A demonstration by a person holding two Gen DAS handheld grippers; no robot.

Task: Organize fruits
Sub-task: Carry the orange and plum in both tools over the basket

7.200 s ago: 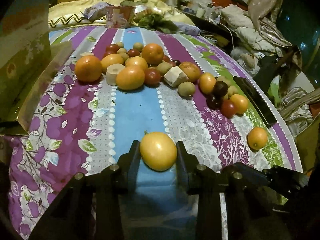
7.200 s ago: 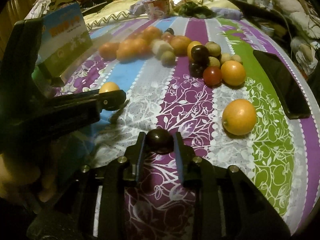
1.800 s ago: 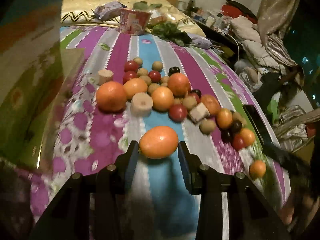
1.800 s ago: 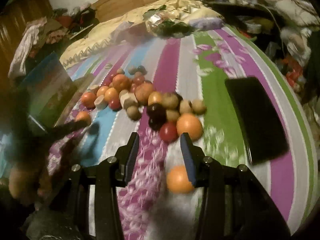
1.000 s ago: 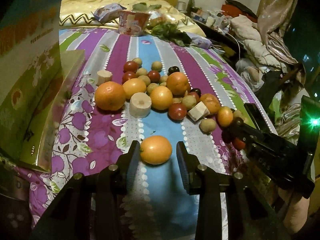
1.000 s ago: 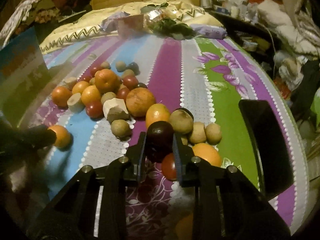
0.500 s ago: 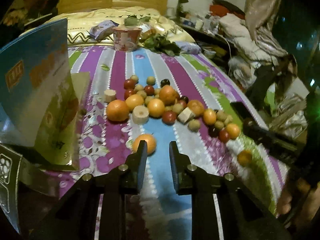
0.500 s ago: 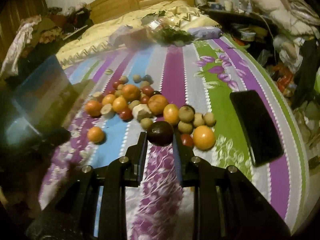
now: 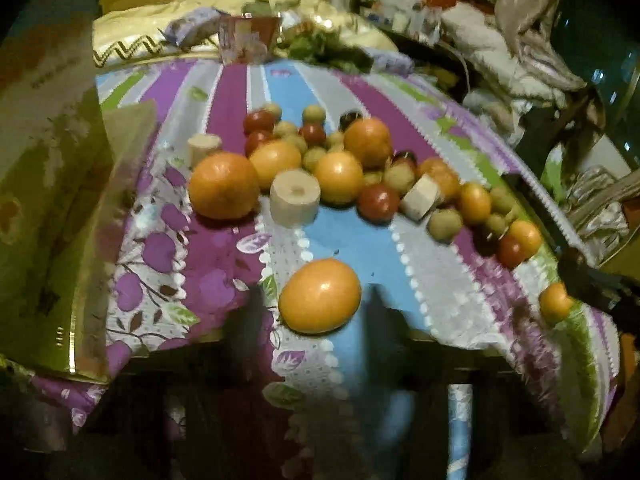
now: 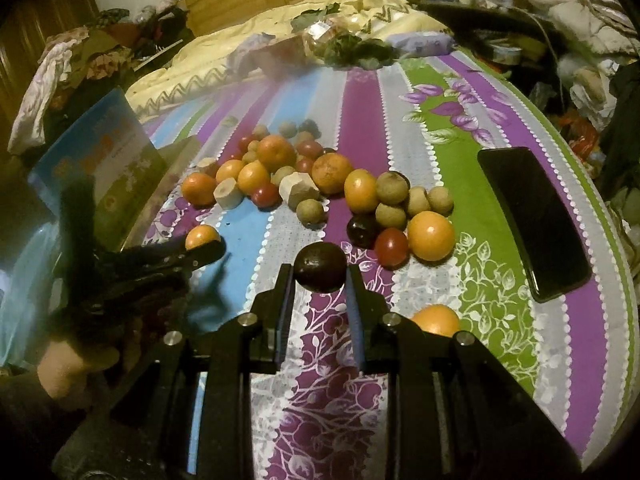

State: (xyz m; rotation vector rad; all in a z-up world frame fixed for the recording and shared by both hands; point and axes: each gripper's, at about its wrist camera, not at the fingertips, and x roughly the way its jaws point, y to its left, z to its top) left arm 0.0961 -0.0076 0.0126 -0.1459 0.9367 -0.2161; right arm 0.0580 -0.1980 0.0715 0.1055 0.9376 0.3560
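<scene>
Dark plum [image 10: 320, 266] sits clamped in our right hand-held gripper [image 10: 320, 276] above the striped tabletop [image 10: 472, 168]; our left hand-held gripper [image 9: 316, 312], blurred, brackets an orange [image 9: 320, 295], its grip unclear.

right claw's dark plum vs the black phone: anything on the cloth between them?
Yes: in the right wrist view, between the dark plum in the right claw and the black phone sit a red fruit and an orange.

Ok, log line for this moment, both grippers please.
left gripper: blurred, around orange, grip unclear | right gripper: shut on dark plum | fruit pile: on cloth
</scene>
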